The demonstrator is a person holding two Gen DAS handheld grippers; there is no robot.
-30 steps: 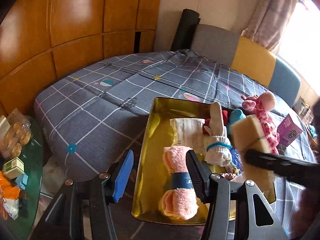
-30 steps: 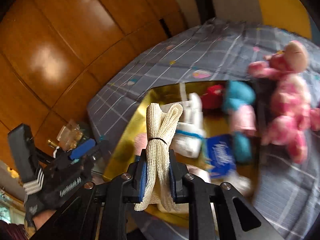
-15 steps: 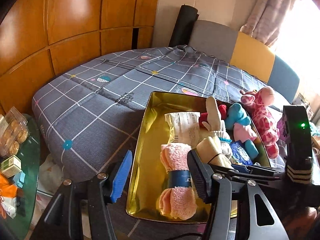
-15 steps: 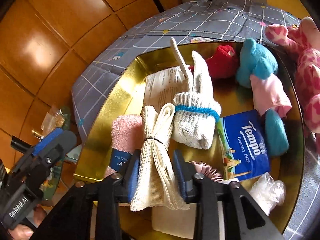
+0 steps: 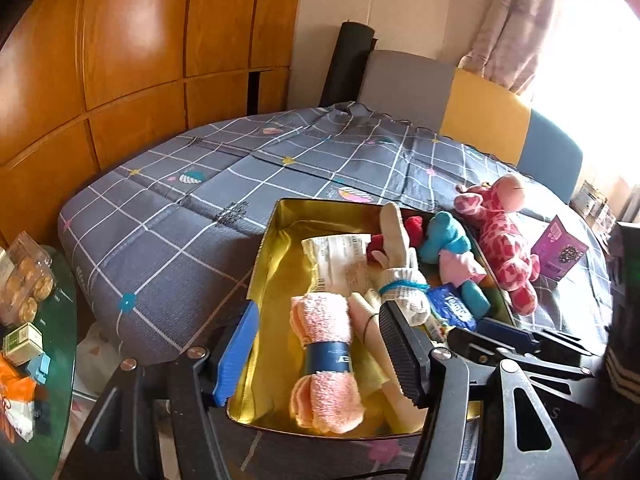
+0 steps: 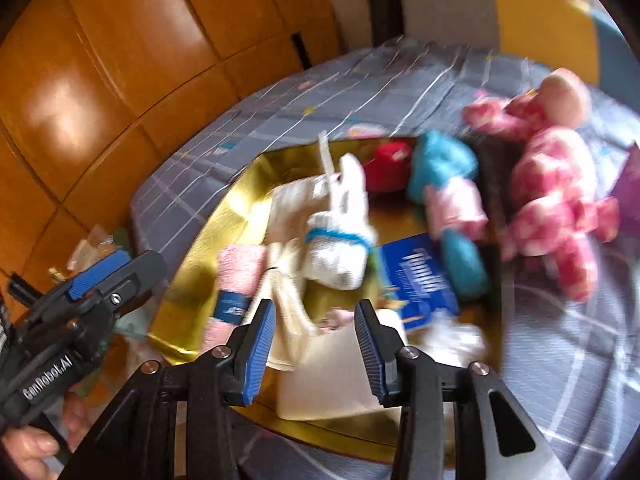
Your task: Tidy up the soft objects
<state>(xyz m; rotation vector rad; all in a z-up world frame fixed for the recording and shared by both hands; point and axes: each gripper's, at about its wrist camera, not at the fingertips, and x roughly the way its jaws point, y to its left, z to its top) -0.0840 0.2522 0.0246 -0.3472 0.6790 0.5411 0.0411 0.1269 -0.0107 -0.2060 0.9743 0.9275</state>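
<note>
While the right gripper (image 6: 316,344) spreads, nothing pinched, it should clear the cream cloth (image 6: 288,300) in the tray (image 6: 224,216).

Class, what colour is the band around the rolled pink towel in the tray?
Dark navy blue band; clearest in the left wrist view.

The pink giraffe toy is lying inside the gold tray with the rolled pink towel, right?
Not quite. The pink giraffe toy lies outside the gold tray, on the grey checked bedcover beside the tray's right edge. The rolled pink towel really is inside the tray. The left wrist view shows this clearly; the right wrist view is blurred but agrees.
</note>
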